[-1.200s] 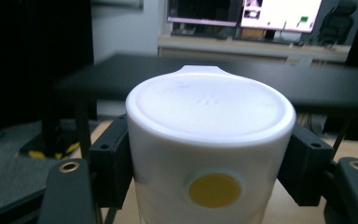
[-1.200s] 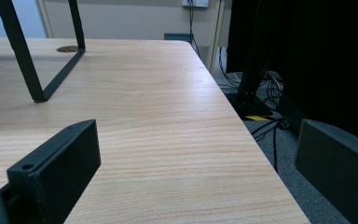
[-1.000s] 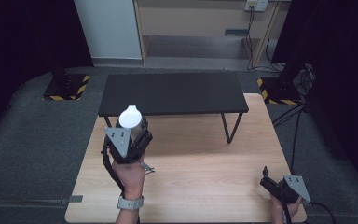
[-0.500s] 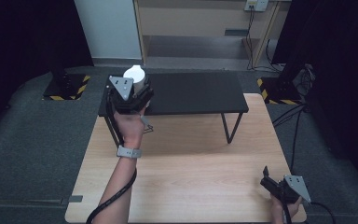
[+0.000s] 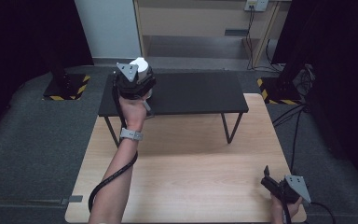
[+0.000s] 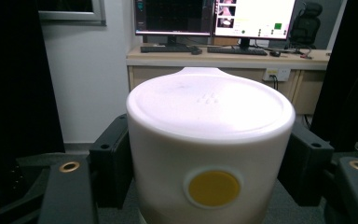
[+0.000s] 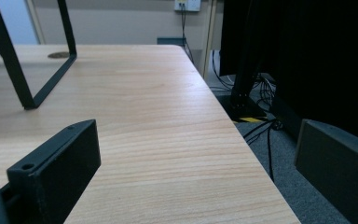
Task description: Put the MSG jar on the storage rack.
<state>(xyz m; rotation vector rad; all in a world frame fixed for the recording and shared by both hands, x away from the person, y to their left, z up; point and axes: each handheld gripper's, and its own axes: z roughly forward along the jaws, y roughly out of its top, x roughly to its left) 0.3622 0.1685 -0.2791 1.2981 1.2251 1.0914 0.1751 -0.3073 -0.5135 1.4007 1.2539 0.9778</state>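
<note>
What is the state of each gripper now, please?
Left gripper: shut on the white container.
Right gripper: open, holding nothing, low over the wooden table.

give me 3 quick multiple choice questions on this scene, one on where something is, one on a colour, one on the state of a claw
1. Where is the left claw?
A. over the left end of the black raised shelf
B. low at the wooden table's near right corner
C. down on the grey floor

2. What colour is the round spot on the white container?
A. blue
B. yellow
C. red

3. What state is the right claw in?
A. shut on a container
B. shut on nothing
C. open, with nothing between its jaws

Answers:
1 A: the high view shows it raised above the shelf's left end.
2 B: the left gripper view shows a yellow disc on its side.
3 C: in the right gripper view its jaws stand wide apart over the bare wooden table.
</note>
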